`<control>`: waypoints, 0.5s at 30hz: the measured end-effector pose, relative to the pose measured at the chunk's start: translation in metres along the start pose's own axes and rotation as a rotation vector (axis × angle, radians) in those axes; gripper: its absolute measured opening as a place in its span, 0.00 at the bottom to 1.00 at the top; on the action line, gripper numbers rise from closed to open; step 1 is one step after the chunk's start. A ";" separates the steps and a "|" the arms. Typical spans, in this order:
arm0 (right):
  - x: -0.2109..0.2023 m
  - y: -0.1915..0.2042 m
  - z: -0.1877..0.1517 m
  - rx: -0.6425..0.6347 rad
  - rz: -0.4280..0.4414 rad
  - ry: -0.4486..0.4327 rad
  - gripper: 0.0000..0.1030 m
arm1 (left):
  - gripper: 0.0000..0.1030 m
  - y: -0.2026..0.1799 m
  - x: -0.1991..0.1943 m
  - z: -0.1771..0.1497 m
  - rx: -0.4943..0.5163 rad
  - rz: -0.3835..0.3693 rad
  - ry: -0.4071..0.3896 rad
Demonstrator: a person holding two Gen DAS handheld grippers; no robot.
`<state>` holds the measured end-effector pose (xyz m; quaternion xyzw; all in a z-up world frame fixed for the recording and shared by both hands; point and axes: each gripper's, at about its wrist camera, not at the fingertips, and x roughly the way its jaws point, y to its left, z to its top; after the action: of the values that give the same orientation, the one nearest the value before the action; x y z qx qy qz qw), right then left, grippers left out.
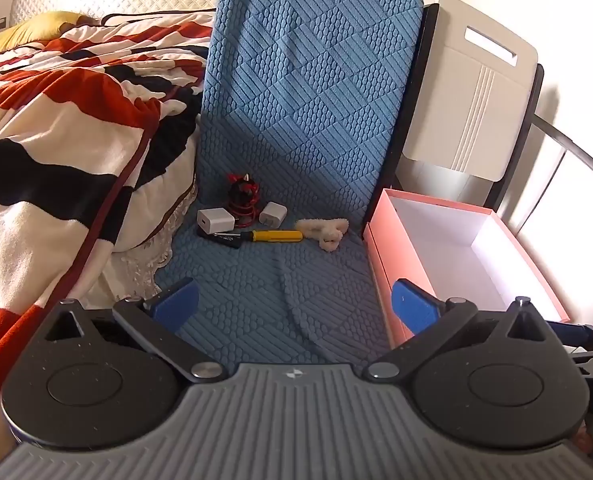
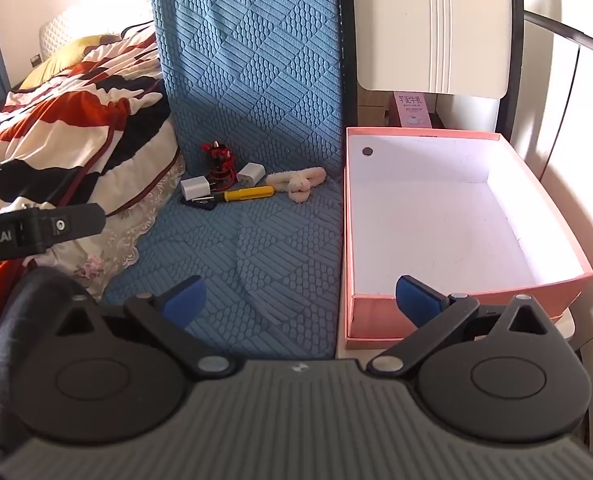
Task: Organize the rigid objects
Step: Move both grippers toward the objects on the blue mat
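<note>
Hovering nearest, the left gripper [image 1: 294, 308] and the right gripper [image 2: 300, 304] both stand with jaws spread wide and nothing between them, above a blue textured mat [image 2: 256, 248]. Just right of the mat sits an empty pink box [image 2: 448, 216]. Farther back on the mat lie a yellow screwdriver [image 1: 274, 235], two white chargers [image 1: 215, 221] [image 1: 273, 213], a fluffy cream clip [image 1: 326, 231] and a red-and-black figure [image 1: 241, 189], close together. A striped blanket [image 1: 56, 120] lies left.

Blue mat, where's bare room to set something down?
Near half of the mat, between blanket and pink box, is bare; the box is empty too. Crowded at the fold: chargers, screwdriver, fluffy clip.
</note>
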<state>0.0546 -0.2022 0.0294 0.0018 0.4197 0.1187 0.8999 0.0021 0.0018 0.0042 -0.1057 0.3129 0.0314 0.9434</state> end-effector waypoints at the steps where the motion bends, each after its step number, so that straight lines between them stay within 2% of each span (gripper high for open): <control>1: -0.001 -0.003 0.001 0.002 0.003 0.000 1.00 | 1.00 0.001 0.000 0.000 0.000 0.001 -0.002; 15: 0.002 -0.001 0.002 0.020 0.017 0.020 1.00 | 1.00 0.002 -0.004 0.003 0.001 -0.002 -0.014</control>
<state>0.0574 -0.2028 0.0288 0.0131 0.4300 0.1224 0.8944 0.0008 0.0043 0.0088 -0.1052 0.3061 0.0310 0.9457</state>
